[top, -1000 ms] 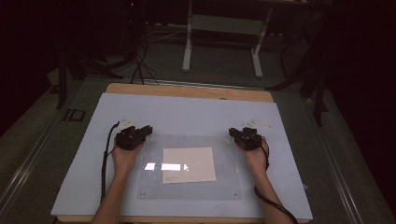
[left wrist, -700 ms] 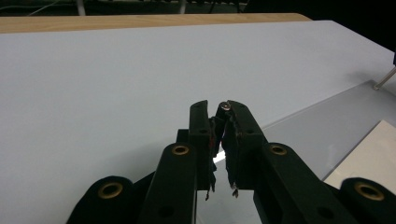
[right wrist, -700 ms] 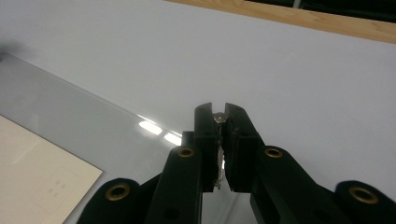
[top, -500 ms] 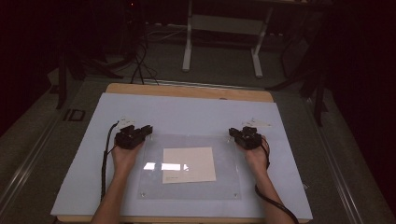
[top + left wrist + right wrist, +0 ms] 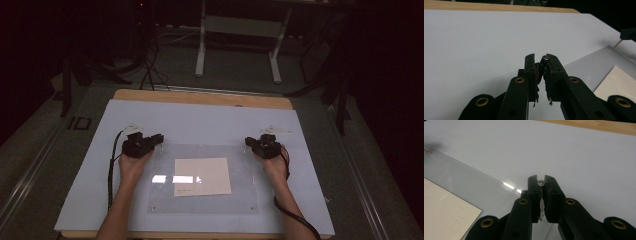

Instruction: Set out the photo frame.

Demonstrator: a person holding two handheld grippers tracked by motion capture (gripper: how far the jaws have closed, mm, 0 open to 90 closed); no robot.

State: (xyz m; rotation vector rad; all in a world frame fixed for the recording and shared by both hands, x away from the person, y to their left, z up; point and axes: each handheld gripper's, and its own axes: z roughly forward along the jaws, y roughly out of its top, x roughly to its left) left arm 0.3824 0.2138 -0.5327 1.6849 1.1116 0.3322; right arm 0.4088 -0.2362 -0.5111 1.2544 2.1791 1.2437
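Note:
A clear plastic plate (image 5: 242,192) lies flat on the pale mat (image 5: 200,120), with a cream sheet of paper (image 5: 202,176) under its middle. My left gripper (image 5: 160,138) is at the plate's far left corner. Its jaws (image 5: 541,60) are shut on a small metal corner screw (image 5: 545,57). My right gripper (image 5: 248,142) is at the far right corner, its jaws (image 5: 540,180) shut on another small corner screw (image 5: 540,182). The plate's edge (image 5: 586,58) and the paper (image 5: 619,80) show to the right in the left gripper view.
The mat covers a wooden table whose far edge (image 5: 200,97) shows bare. Two more small screws sit at the plate's near corners (image 5: 152,208). Beyond the table, a metal stand (image 5: 237,25) and cables (image 5: 150,70) stand on the dark floor. The other gripper (image 5: 628,33) shows in the left gripper view.

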